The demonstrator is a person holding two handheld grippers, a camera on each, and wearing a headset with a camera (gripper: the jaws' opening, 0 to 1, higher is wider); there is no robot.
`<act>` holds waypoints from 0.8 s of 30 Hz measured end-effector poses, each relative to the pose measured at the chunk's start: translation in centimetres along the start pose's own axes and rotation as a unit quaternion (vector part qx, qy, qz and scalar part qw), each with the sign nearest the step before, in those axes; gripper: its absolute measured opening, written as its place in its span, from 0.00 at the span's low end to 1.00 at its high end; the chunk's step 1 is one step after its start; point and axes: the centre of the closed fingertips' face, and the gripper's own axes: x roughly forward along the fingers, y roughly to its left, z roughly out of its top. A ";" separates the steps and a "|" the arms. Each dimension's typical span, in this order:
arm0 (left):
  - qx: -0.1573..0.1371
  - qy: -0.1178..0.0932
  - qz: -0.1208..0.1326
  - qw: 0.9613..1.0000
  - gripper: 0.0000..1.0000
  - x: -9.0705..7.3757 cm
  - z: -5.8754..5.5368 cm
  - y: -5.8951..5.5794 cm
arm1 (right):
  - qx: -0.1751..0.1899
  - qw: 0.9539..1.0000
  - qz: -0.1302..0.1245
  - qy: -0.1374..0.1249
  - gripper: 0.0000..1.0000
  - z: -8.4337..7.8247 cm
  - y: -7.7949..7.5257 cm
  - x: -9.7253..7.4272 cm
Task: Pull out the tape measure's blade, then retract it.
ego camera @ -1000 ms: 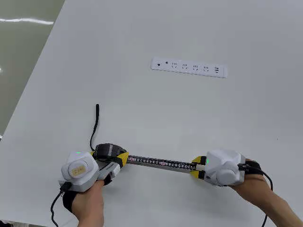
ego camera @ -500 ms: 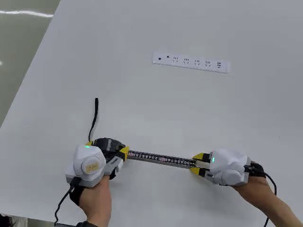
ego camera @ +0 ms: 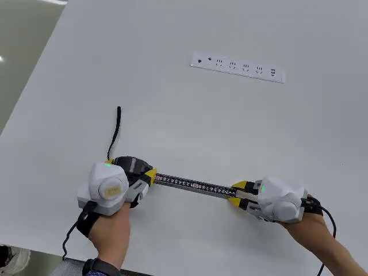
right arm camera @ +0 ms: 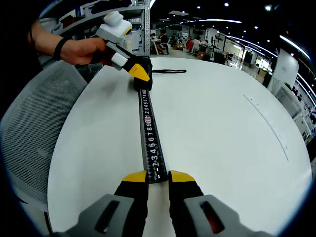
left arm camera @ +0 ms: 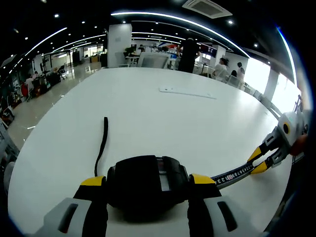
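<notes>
Well, your white table stands in a bright open office, and your right gripper view adds a mesh chair beside it. Your left gripper clamps the tape measure near the front edge; your right gripper pinches the tip of its drawn-out blade.

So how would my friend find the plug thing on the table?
Start at the big white table. On its far side lies a long flat white power strip. Unlike the black tape measure case and black strap, it has a row of sockets.
</notes>
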 end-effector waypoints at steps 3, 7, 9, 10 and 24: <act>-0.002 0.005 -0.002 1.000 0.62 0.0 0.0 -0.1 | -0.009 1.000 0.008 -0.004 0.14 0.9 0.3 0.5; -0.003 0.006 -0.004 1.000 0.62 0.0 -0.1 -0.2 | -0.012 1.000 0.011 -0.004 0.14 1.2 0.1 0.7; -0.005 0.007 -0.004 1.000 0.62 0.0 0.0 -0.2 | -0.008 1.000 0.012 -0.005 0.14 1.1 0.1 0.7; -0.006 0.007 -0.005 1.000 0.62 0.0 0.0 -0.2 | -0.010 1.000 0.011 -0.005 0.14 1.1 0.1 0.6; -0.013 0.011 -0.009 1.000 0.62 0.0 0.1 -0.2 | -0.022 1.000 0.015 -0.008 0.14 2.8 0.4 2.0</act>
